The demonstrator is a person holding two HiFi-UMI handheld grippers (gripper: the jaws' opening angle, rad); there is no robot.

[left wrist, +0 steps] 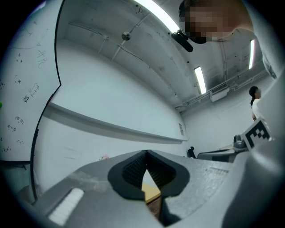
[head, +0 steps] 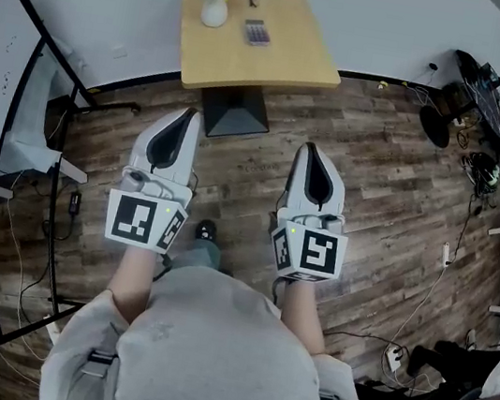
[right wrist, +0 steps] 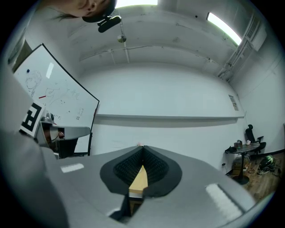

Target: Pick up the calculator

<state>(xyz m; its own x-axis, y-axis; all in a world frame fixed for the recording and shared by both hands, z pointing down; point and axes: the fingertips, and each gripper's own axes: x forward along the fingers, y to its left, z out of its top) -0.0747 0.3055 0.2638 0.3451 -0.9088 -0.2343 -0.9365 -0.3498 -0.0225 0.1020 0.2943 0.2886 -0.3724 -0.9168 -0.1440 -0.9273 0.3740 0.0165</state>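
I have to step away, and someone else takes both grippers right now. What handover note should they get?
Left tongs: shut, empty.
Right tongs: shut, empty.
Both are held side by side over the wood floor, short of the table.
The calculator lies flat on the far part of the table, just right of the vase of flowers and apart from it.
Done: nothing yet; the calculator is untouched.
Left: walk up to the table, open one pair of tongs, close on the calculator and lift it, probably keeping clear of the vase.
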